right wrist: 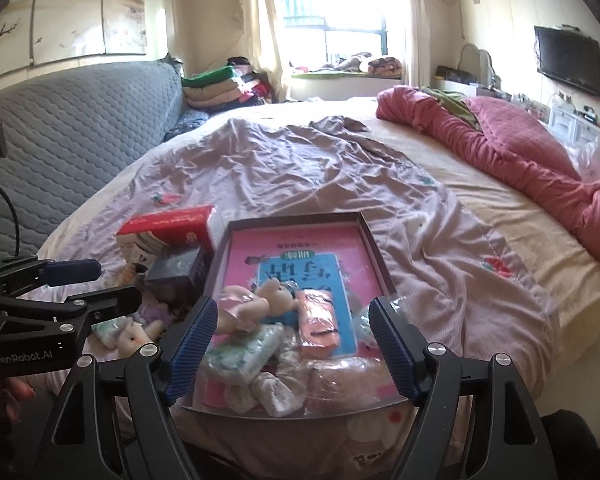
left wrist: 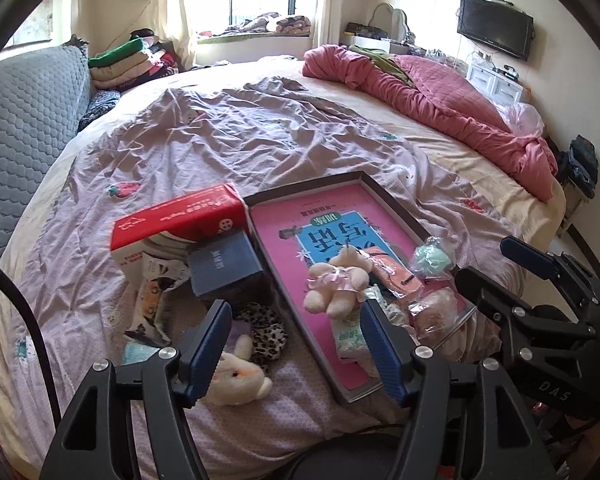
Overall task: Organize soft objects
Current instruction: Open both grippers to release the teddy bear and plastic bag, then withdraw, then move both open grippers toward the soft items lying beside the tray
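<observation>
Fingers of both the left gripper point(left wrist: 296, 344) and right gripper point(right wrist: 290, 344) were spread and empty above the bed point(left wrist: 260, 128), where a plush bear point(left wrist: 338, 280) lay in the tray point(left wrist: 364, 179) among packets, beside a red box point(left wrist: 180, 220).

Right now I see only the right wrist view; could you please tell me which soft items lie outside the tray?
Observer: A leopard-print scrunchie lies against the white bunny plush, left of the tray.
Operator: What is behind my right finger?
Observer: A mint-green item in clear wrap, at the tray's right rim.
Operator: Is the left gripper holding anything?
Observer: No, it is open and empty.
</observation>
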Tool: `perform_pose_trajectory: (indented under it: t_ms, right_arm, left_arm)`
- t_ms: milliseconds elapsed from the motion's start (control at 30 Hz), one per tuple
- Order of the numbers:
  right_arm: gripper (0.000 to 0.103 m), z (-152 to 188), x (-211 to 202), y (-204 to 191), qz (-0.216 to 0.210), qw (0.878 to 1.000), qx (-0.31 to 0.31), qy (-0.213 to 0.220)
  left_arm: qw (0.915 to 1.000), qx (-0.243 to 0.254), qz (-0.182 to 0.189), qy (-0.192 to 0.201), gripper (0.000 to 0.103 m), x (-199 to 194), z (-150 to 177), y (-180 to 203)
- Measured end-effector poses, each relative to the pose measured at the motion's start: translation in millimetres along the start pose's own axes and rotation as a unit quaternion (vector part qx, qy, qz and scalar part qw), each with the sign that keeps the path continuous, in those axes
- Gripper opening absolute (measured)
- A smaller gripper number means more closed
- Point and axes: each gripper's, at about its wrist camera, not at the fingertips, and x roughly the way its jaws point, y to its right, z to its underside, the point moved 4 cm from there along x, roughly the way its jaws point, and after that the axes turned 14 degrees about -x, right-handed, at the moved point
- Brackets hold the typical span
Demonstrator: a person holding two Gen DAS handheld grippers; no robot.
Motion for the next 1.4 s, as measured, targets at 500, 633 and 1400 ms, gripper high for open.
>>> perform_pose_trajectory:
  t_ms: [500, 633, 1400]
  right_arm:
    - [0.08, -20.7, -17.2, -21.4, -0.008, 1.0, -0.01, 0.022]
    - [0.08, -26.1, -22.1, -27.6, -0.012, 0.999, -0.015, 0.03]
    - [0.08, -49.3, -22.0, -93.6, -0.057, 0.996, -0.041, 0.049]
  left_arm:
    - [0.9972, -0.06, -0.026, 0.034, 0.069, -42.0, -20.4, -70.3]
    - [0.9958, -0.077, -0.03, 0.038, 0.069, -52.7, -22.6, -89.3]
    - [0.9872, -0.131, -0.082, 0.039, 0.07, -58.1, -12.4, -178.8]
